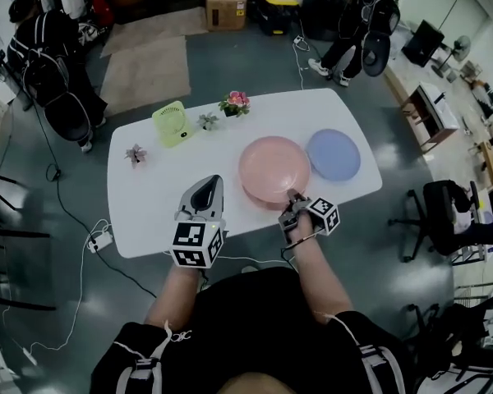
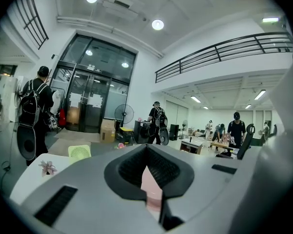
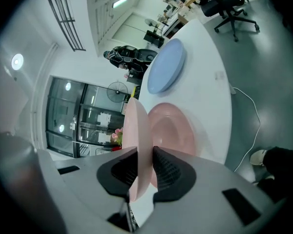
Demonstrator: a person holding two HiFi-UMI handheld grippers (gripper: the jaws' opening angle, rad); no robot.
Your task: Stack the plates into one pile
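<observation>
On the white table point(image 1: 160, 195), right of a green fan point(image 1: 172, 122), a pink plate point(image 1: 274, 167) sits over the middle-right area. It is round, smooth and shallow, and its near rim is raised. In the right gripper view it is seen nearly edge-on, tilted above a second pink plate point(image 3: 178, 130) of the same shape that lies flat on the table. Just to their right a pale blue plate point(image 1: 334, 153) of similar size rests flat, its edge close beside the pink ones but not on them. The left gripper point(image 1: 209, 189) hovers over the table's near edge, left of the pink plates and apart from them. Its jaws are drawn together at the tips with nothing between them; only a sliver of pink shows through the slit behind. The right gripper point(image 1: 296, 199) is at the near rim of the raised pink plate, its jaws narrowly parted and pinching that rim, one dark ribbed pad on each face.
</observation>
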